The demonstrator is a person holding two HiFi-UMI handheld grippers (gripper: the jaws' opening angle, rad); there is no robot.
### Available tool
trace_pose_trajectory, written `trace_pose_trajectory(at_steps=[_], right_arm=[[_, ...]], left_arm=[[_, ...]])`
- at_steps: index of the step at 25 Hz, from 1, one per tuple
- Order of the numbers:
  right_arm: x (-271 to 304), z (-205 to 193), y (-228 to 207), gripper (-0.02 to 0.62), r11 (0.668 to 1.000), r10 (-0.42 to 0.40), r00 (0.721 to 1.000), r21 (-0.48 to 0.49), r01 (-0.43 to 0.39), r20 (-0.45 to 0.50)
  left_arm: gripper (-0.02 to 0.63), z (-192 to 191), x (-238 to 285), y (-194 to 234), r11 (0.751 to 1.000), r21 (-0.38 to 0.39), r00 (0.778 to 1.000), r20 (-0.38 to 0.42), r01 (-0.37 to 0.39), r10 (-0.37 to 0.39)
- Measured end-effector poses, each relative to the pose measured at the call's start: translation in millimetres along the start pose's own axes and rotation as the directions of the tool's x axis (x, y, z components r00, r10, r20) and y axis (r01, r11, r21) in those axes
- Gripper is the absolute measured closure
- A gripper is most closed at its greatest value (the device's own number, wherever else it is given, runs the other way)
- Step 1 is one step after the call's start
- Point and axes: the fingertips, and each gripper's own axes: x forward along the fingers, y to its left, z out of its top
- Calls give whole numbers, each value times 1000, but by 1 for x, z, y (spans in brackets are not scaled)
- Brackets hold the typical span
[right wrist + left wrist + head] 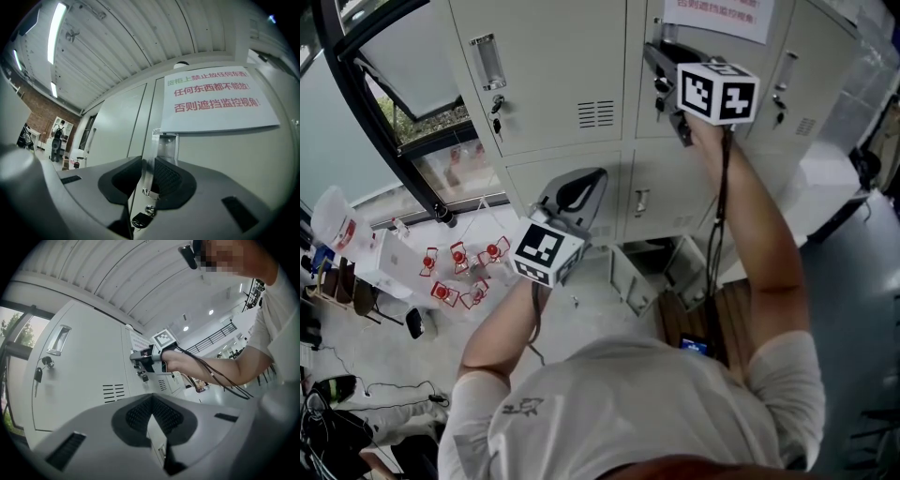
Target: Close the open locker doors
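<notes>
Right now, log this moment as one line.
right claw: clamped on locker door edge | left claw: shut, empty | door: open

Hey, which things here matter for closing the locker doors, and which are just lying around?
Job: right gripper clamped on upper locker door edge; open lower doors; left gripper.
Lying about: red-and-white items; paper sign; hanging keys.
</notes>
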Motion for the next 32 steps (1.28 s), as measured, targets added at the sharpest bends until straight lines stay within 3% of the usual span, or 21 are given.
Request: trace_pose_trajectory(at_steps=[12,20,32], right_arm=[[-5,2,-4,479,977,-162,986,-134,165,32],[-11,-1,-1,425,985,-150,988,-86,153,38],[-42,-16,24,423,996,-69,996,-48,71,49]], left_arm=[[606,-6,-9,-2,1000,-12,1000,-14,12,-12],[606,-8,-14,-6,999,-32,999,-33,10,-11],[606,-14,-16,-18,998,-54,998,-52,20,-22]])
